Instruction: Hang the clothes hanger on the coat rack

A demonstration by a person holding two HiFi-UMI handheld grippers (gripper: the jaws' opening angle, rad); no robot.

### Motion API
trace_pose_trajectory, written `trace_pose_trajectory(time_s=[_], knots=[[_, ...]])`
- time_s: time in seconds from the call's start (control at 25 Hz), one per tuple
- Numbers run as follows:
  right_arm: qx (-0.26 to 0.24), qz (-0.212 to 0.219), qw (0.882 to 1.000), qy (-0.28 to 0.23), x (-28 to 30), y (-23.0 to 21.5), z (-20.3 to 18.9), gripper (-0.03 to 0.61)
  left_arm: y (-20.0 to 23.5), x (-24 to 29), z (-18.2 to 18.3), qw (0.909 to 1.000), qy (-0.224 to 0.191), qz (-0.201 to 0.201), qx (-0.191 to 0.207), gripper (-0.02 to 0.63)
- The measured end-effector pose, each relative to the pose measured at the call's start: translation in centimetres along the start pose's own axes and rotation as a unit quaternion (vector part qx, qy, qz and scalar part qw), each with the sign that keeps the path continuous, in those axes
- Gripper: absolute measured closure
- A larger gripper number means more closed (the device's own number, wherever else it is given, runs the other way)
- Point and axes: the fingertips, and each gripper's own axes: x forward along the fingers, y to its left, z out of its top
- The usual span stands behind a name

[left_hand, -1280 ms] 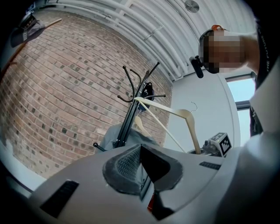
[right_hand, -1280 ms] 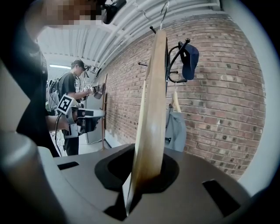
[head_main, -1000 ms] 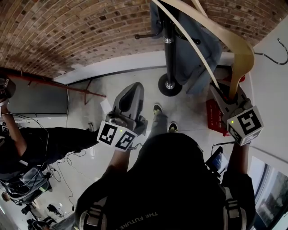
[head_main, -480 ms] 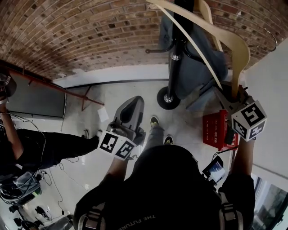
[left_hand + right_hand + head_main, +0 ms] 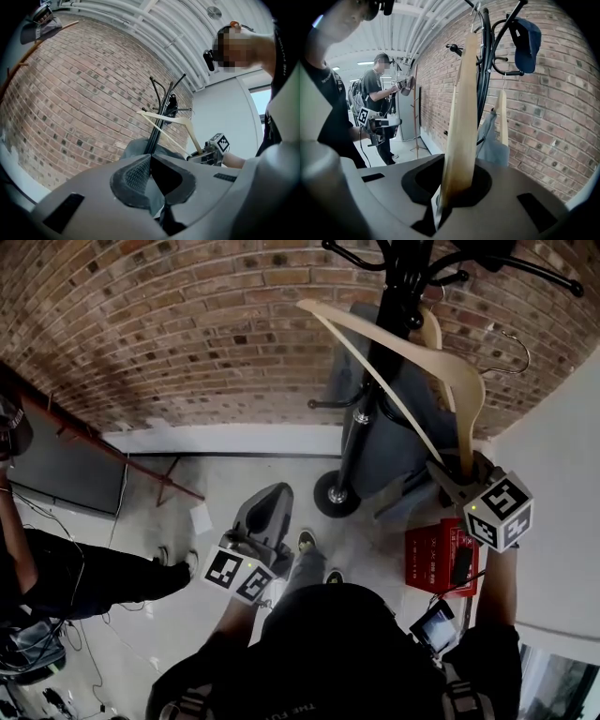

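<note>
A pale wooden clothes hanger (image 5: pixel 412 348) stands up out of my right gripper (image 5: pixel 459 476), which is shut on one end of it. Its metal hook (image 5: pixel 511 352) points right, free of the black coat rack (image 5: pixel 370 399). The hanger's long arm crosses in front of the rack's pole. In the right gripper view the hanger (image 5: pixel 464 117) rises from between the jaws, just left of the rack's curved arms (image 5: pixel 485 61). My left gripper (image 5: pixel 272 495) hangs lower at the middle, its jaws together and holding nothing. The left gripper view shows rack (image 5: pixel 157 126) and hanger (image 5: pixel 173 121) ahead.
A grey garment (image 5: pixel 403 427) hangs on the rack from a second wooden hanger (image 5: pixel 501 112), and a blue cap (image 5: pixel 525 37) sits on an upper hook. A red crate (image 5: pixel 441 559) lies on the floor by the white wall. Another person (image 5: pixel 56 559) stands at the left. A brick wall is behind.
My right gripper has carried the hanger up and closer to the rack, whose top hooks have come into view. The left gripper has shifted a little; its jaws stay together.
</note>
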Motion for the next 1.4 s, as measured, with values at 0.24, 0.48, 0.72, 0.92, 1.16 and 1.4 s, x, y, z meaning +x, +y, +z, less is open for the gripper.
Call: trace_pose_trajectory(time_s=[0.24,0.48,0.72,0.92,1.16,1.4], knots=[[-0.008,0.011,1.0,0.015,0.9,-0.6,0.8,0.538,1.1,-0.1,0.1,1.0,-0.002,0.003,-0.006,0.594],[-0.015,0.008,0.999,0.031,1.2,-1.2,1.4,0.538,1.8,-0.4,0.3,0.9999,-0.005,0.002,-0.009,0.594],[-0.027,0.008,0.999,0.047,1.9,-1.9,1.9,0.538,2.4,-0.6,0.3,0.9999,-0.007,0.007,-0.014,0.594],[-0.041,0.008,0.997,0.068,2.6,-2.6,2.3,0.538,2.7,-0.5,0.3,0.9998,-0.007,0.008,-0.018,0.594],[-0.063,0.008,0.993,0.098,3.2,-3.3,2.1,0.538,2.9,-0.1,0.4,0.9998,-0.01,0.005,-0.019,0.594],[-0.068,0.008,0.991,0.117,3.7,-4.0,2.0,0.538,3.3,0.0,0.6,0.9997,-0.013,0.003,-0.019,0.594]])
